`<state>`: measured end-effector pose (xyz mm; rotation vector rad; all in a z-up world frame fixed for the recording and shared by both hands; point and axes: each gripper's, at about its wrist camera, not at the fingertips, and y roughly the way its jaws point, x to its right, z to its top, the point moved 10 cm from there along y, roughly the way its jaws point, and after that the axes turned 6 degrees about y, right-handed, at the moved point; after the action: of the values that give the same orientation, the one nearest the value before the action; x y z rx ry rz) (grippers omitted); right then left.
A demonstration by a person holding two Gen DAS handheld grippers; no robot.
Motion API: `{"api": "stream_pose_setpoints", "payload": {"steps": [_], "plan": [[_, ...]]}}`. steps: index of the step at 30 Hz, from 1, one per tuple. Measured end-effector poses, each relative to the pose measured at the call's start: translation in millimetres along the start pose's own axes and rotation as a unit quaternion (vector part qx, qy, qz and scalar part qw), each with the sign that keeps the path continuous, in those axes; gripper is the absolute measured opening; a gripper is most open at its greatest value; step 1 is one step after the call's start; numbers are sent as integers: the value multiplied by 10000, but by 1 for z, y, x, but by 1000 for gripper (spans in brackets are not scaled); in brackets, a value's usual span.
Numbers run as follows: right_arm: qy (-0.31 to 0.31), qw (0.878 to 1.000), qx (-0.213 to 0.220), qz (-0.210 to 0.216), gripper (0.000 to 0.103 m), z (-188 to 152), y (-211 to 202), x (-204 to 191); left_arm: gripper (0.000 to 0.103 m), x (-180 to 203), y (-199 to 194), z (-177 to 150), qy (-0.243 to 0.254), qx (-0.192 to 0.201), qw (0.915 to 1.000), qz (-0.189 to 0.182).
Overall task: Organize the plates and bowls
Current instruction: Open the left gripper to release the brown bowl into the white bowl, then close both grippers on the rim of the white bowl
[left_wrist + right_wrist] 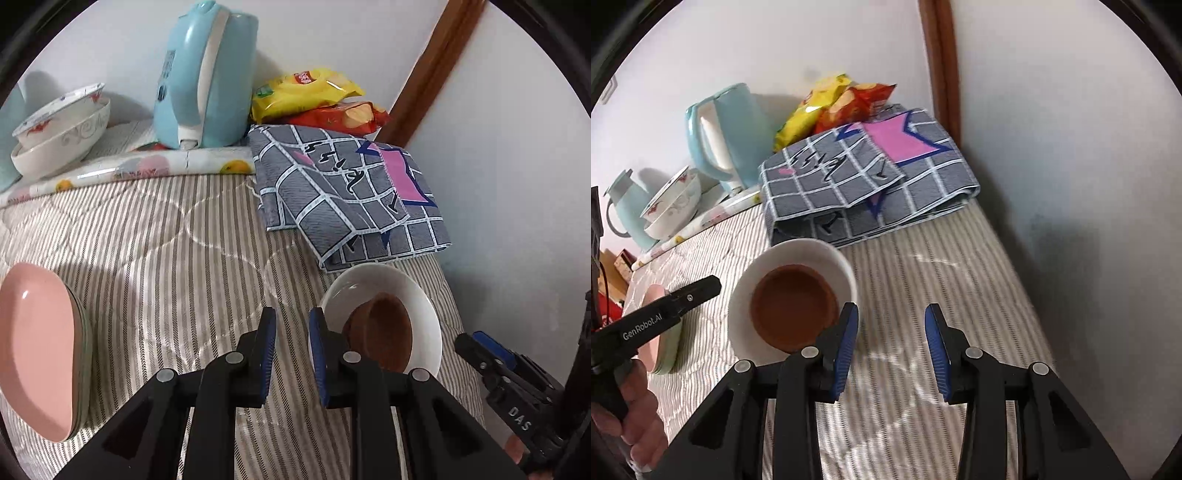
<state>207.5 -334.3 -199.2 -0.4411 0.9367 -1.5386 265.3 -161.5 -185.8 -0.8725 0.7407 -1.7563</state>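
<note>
A white bowl [413, 295] with a brown dish [384, 332] nested in it sits on the striped quilt; both show in the right wrist view, the white bowl [798, 254] and the brown dish [794, 306]. My left gripper [292, 332] is open and empty, just left of the bowl. My right gripper [892, 332] is open and empty, just right of the bowl. A stack of plates with a pink one on top [37, 347] lies at the left. Two patterned white bowls [62, 129] are stacked at the back left.
A light blue kettle [207, 77] stands at the back on a fruit-print cloth [147, 166]. Yellow and red snack bags [314, 99] lie by the wall. A folded grey checked cloth [351, 192] lies behind the white bowl. A blue flask [624, 206] stands far left.
</note>
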Motion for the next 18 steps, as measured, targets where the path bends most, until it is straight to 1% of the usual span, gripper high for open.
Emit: {"api": "stream_pose_setpoints", "payload": {"steps": [5,8,10,12,15,18], "plan": [[-120,9999,-124,-9,38,-1,12,-13,18,4,3,-1,117,-35,9999,-111],[-137,9996,-231,-69,36,-2,19,-15,18,10,8,-2,197,-90,9996,-166],[-143,9991,-352,-166,32,-3,25,-14,18,13,14,-4,242,-169,9994,-197],[-178,9987,-429,-188,24,-4,29,-15,18,17,20,-7,288,-261,9990,-240],[-240,9981,-479,-294,24,-6,35,-14,18,20,29,-11,328,-377,9985,-239],[-235,9978,-538,-307,24,-7,40,-15,18,20,38,-15,317,-493,9980,-242]]}}
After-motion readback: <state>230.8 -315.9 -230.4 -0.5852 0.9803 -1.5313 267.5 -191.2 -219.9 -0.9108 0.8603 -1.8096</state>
